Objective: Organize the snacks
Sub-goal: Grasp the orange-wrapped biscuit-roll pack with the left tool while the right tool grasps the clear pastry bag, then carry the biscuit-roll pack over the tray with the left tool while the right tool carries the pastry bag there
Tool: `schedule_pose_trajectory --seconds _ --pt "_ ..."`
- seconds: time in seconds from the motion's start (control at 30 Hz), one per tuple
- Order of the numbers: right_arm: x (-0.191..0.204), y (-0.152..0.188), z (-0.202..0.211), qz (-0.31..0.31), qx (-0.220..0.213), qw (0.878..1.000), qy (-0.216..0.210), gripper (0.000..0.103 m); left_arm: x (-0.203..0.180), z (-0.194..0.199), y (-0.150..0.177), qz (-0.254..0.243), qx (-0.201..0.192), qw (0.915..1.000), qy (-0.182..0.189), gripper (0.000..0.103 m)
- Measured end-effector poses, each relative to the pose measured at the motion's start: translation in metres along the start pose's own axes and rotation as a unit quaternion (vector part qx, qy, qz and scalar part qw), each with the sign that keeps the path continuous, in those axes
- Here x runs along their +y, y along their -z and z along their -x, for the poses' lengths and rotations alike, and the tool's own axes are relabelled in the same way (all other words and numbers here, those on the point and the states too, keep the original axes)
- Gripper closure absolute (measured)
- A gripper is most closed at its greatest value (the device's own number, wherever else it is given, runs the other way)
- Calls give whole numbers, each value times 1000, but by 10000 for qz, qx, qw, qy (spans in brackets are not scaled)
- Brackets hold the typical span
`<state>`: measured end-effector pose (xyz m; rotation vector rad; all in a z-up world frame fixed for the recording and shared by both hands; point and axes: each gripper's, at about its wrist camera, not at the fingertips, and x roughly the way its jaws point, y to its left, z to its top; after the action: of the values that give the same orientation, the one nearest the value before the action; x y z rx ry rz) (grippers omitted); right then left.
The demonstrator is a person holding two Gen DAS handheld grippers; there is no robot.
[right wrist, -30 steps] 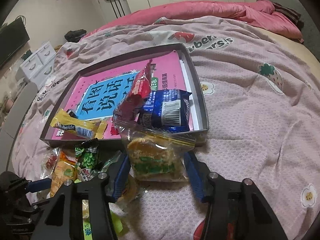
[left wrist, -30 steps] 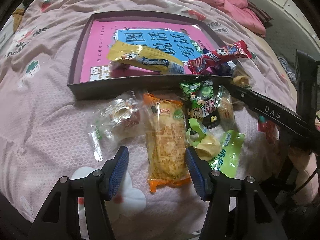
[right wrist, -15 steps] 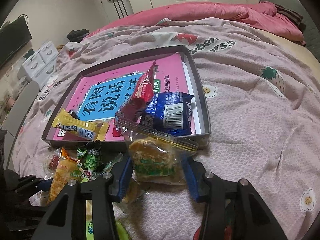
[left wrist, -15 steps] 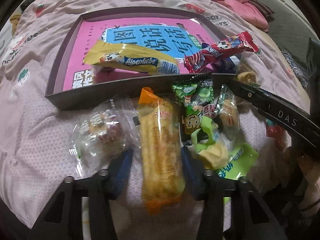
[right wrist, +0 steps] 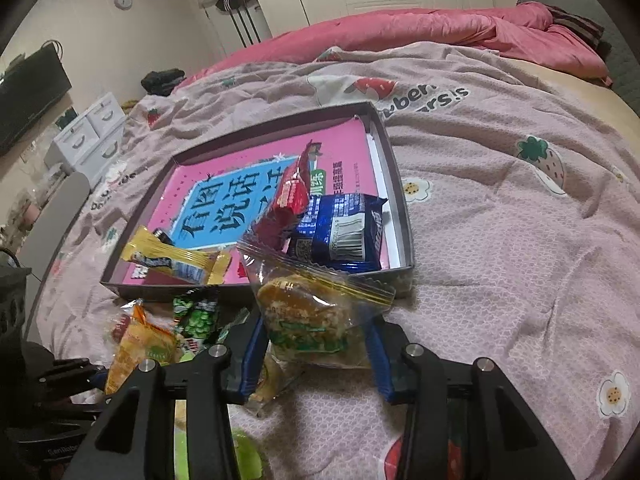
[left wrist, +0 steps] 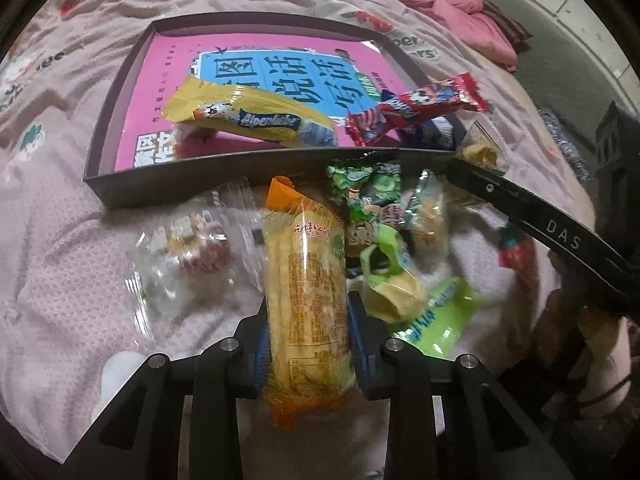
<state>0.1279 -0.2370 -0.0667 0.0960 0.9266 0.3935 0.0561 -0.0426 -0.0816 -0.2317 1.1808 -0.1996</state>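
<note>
Left gripper [left wrist: 308, 344] jaws just closed onto orange snack pack [left wrist: 306, 292], long axis pointing up-frame at tray [left wrist: 168, 184]; right gripper [right wrist: 316, 344] clamps zip bag [right wrist: 316, 312].

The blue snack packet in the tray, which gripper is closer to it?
Right. The right gripper, clamping a clear zip bag, sits just before the blue packet; the left gripper is further left.

Tray [left wrist: 168, 188] sits on bed [left wrist: 60, 240], w/ book [left wrist: 168, 76] flat inside & 3 snack packs on top. Loose snacks lie in front of tray's near wall; long wafer pack [left wrist: 308, 292] centre, clear-wrapped pastry [left wrist: 192, 252] to its left, pea bag [left wrist: 368, 192] right.
</note>
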Motion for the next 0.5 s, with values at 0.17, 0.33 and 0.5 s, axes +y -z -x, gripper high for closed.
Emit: schedule_pose_trajectory --seconds 0.17,0.33,0.5 --pt "-2 -1 13 -46 -181 9998 -100 58 -3 16 3 -53 -119 9997 218 69" --pt "2 -3 23 4 -371 9990 -257 58 -1 33 2 -4 -307 9987 407 69" --pt "11 -5 33 188 -591 9971 -431 58 1 57 0 2 -646 9964 543 69"
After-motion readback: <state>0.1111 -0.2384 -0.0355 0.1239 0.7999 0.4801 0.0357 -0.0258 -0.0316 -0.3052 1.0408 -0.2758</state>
